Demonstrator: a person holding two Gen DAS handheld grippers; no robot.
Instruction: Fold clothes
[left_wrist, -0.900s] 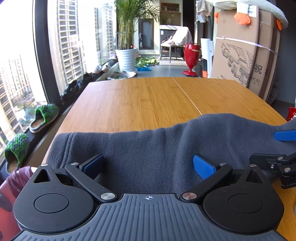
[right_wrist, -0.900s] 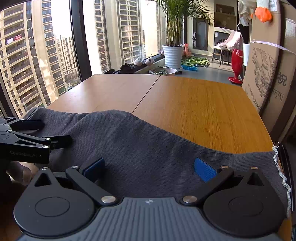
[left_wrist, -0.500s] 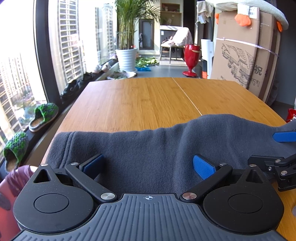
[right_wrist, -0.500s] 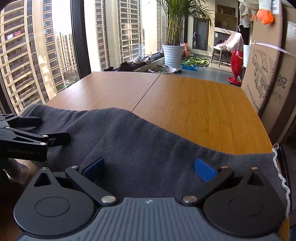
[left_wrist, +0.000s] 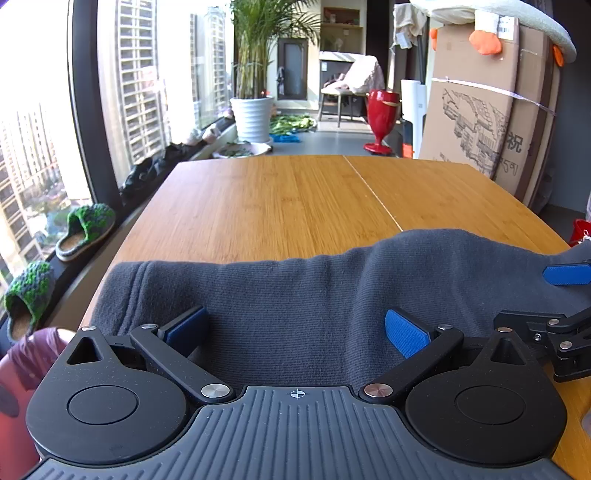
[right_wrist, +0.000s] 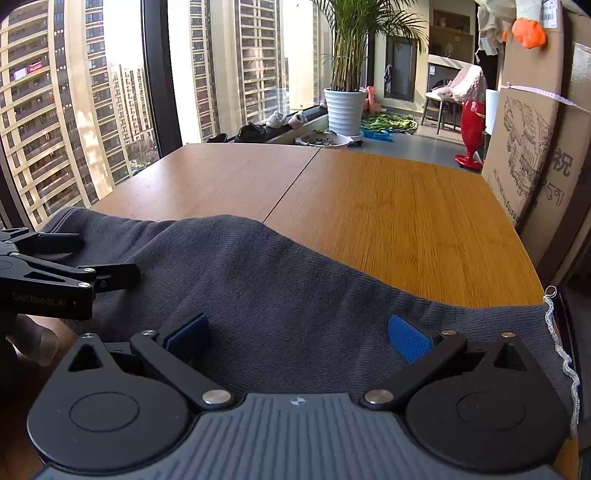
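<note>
A dark grey knit garment (left_wrist: 295, 291) lies across the near edge of the wooden table (left_wrist: 280, 199); it also shows in the right wrist view (right_wrist: 280, 284). My left gripper (left_wrist: 295, 326) is open, its blue pads wide apart over the garment's near left part. My right gripper (right_wrist: 297, 332) is open too, over the garment's near right part. Each gripper shows at the edge of the other's view: the right one (left_wrist: 561, 295) and the left one (right_wrist: 74, 262). The cloth under the gripper bodies is hidden.
A large cardboard box (left_wrist: 487, 110) stands along the table's right side. A window (right_wrist: 92, 110) runs along the left with slippers (left_wrist: 85, 229) on the sill. A potted palm (left_wrist: 255, 110), a red vase (left_wrist: 380, 118) and a chair stand beyond the table's far end.
Both grippers and the garment have slid slightly forward along the table; the garment's far edge sits a little further in. Both jaws stay open.
</note>
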